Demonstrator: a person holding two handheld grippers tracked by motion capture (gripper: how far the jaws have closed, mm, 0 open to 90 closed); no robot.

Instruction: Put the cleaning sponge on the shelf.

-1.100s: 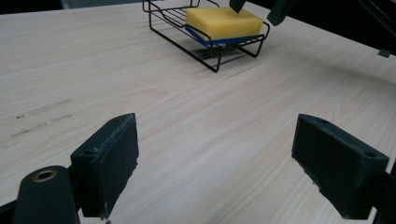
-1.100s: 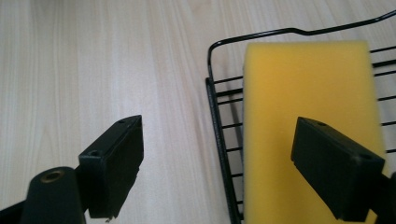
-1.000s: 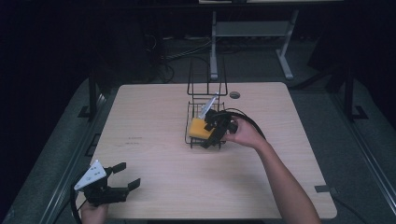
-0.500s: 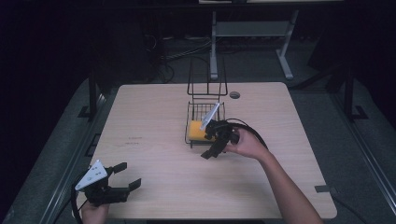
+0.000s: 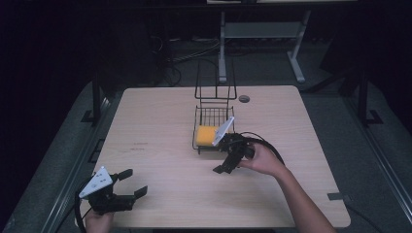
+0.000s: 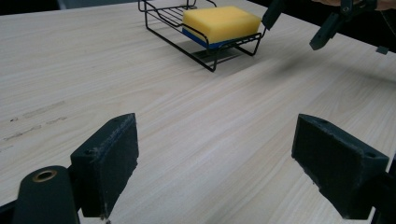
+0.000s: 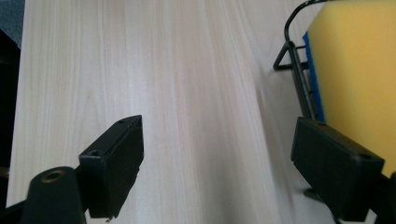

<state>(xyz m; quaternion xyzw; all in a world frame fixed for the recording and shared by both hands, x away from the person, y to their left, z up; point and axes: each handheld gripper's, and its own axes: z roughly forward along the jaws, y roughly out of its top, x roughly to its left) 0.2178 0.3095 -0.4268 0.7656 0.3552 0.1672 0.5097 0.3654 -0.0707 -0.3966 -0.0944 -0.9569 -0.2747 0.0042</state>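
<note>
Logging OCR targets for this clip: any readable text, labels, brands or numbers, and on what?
None readable.
Faint dark marks on the table near its left side: too blurred to tell if they are writing.
Sponge, wire rack, both claws: no text visible.

- A black wire basket (image 5: 214, 131) with a tall wire handle stands on the pale wooden table (image 5: 160, 121), towards the far middle.
- A yellow rectangular sponge (image 5: 207, 135) lies in the basket's near half.
- The right gripper (image 5: 228, 161) sits just beside the basket, at its near right corner, above the tabletop.
- The left gripper (image 5: 128, 187) is at the table's near left corner, well apart from the basket.
- A small round grey disc (image 5: 244, 99) lies behind the basket, to its right.
</note>
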